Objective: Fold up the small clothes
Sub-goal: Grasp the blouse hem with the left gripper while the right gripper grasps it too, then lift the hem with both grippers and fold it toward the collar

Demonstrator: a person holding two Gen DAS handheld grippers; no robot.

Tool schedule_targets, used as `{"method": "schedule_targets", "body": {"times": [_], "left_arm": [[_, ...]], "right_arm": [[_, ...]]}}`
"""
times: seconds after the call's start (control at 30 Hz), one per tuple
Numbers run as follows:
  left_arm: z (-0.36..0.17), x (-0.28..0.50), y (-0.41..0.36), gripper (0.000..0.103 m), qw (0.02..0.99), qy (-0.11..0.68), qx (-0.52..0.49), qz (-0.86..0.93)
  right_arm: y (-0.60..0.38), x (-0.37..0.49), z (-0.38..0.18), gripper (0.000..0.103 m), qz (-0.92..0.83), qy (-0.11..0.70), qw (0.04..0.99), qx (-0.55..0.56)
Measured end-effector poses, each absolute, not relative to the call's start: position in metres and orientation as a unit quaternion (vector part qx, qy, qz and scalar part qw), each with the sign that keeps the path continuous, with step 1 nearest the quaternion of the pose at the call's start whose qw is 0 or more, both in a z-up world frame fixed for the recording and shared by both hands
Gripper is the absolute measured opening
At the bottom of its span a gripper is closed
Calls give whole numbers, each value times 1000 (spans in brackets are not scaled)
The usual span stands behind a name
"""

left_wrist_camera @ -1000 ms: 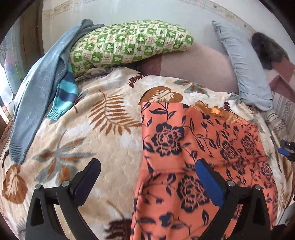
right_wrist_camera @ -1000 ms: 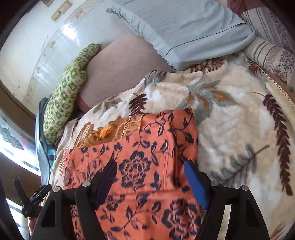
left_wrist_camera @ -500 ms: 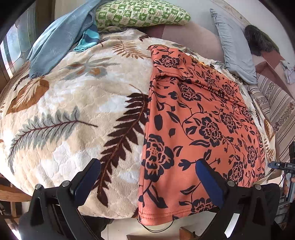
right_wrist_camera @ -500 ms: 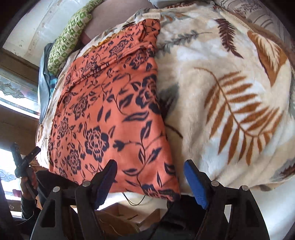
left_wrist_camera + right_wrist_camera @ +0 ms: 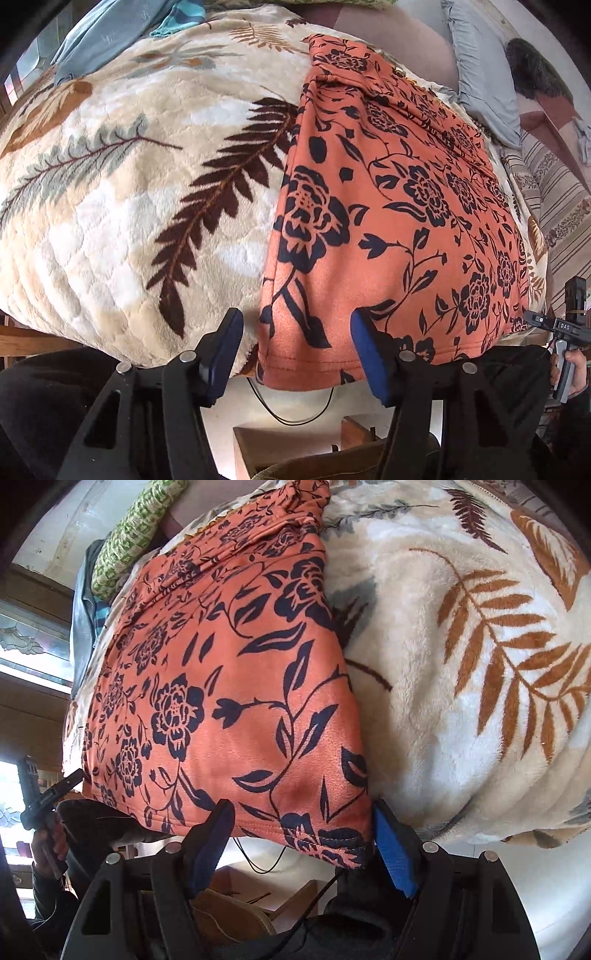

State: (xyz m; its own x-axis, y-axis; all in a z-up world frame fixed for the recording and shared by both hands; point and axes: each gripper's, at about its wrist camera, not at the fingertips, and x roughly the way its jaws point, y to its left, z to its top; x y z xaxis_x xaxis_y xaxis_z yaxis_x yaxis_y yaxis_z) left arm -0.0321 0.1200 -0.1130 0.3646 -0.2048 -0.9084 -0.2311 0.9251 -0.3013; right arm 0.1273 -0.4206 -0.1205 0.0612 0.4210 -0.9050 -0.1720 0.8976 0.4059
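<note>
Orange floral garment (image 5: 399, 206) lies spread flat on the bed, over a cream leaf-print blanket (image 5: 140, 192), running lengthwise from the near edge of the bed toward the head end. Its hem hangs slightly over the near edge. In the right wrist view we see the same garment (image 5: 229, 686) and the blanket (image 5: 461, 672) beside it.

We hold the left tongs (image 5: 297, 354) wide open at the near edge of the bed, straddling the garment's left hem corner. One finger sits over the blanket just beside the garment's side edge; the other sits over the hem. Neither pad (image 5: 365, 354) grips the cloth.

We hold the right tongs (image 5: 299, 843) wide open at the garment's right hem corner. The hem corner lies between the two fingers, and the blue pad (image 5: 393, 853) sits just beside the side seam. We cannot tell whether the pads touch the fabric.

At the head end of the bed we see a green patterned pillow (image 5: 136, 528), a grey pillow (image 5: 480, 74) and a blue-grey garment (image 5: 107, 33) near the far left corner. A thin black cable (image 5: 291, 410) hangs below the hem.
</note>
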Motion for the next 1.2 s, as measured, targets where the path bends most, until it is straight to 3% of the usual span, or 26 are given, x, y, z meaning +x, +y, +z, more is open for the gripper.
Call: {"method": "schedule_targets", "body": {"times": [0.13, 0.2, 0.23, 0.3, 0.33, 0.37, 0.47, 0.57, 0.63, 0.7, 0.8, 0.93, 1.07, 1.13, 1.2], "left_arm": [[-121, -35, 121, 56, 797, 566, -210, 15], [-119, -35, 115, 19, 794, 570, -212, -6], [-119, -36, 114, 18, 792, 572, -215, -4], [-123, -35, 116, 18, 788, 574, -221, -2], [-127, -34, 118, 18, 784, 578, -228, -1], [-128, -34, 120, 20, 782, 577, -235, -2], [-126, -35, 121, 41, 781, 573, -248, -16], [-124, -34, 109, 40, 790, 578, -204, -12], [-123, -33, 105, 24, 793, 581, -185, 2], [-123, -33, 109, 10, 792, 580, -190, 5], [-121, -35, 111, 9, 793, 576, -198, 4], [-123, -34, 106, 10, 796, 578, -180, 1], [-123, -29, 104, 19, 795, 578, -183, -6], [-119, -30, 104, 8, 801, 571, -180, -11], [-113, -30, 110, 7, 803, 560, -205, -16]], "right_arm": [[-415, 132, -124, 77, 202, 662, 716, 95], [-411, 131, -124, 70, 204, 663, 715, 87], [-411, 130, -124, 65, 205, 664, 713, 90], [-413, 129, -125, 48, 202, 667, 710, 100], [-414, 128, -127, 45, 202, 669, 708, 104], [-415, 129, -128, 44, 198, 670, 707, 109], [-419, 134, -132, 46, 193, 677, 699, 124], [-416, 134, -131, 47, 193, 678, 699, 115], [-416, 134, -131, 48, 194, 678, 700, 118], [-416, 133, -131, 34, 192, 676, 702, 118], [-419, 131, -127, 19, 189, 671, 706, 129], [-423, 126, -124, 18, 198, 665, 705, 145], [-429, 132, -128, 21, 197, 670, 696, 167], [-424, 133, -126, 21, 213, 669, 693, 165], [-422, 133, -122, 18, 228, 662, 692, 177]]}}
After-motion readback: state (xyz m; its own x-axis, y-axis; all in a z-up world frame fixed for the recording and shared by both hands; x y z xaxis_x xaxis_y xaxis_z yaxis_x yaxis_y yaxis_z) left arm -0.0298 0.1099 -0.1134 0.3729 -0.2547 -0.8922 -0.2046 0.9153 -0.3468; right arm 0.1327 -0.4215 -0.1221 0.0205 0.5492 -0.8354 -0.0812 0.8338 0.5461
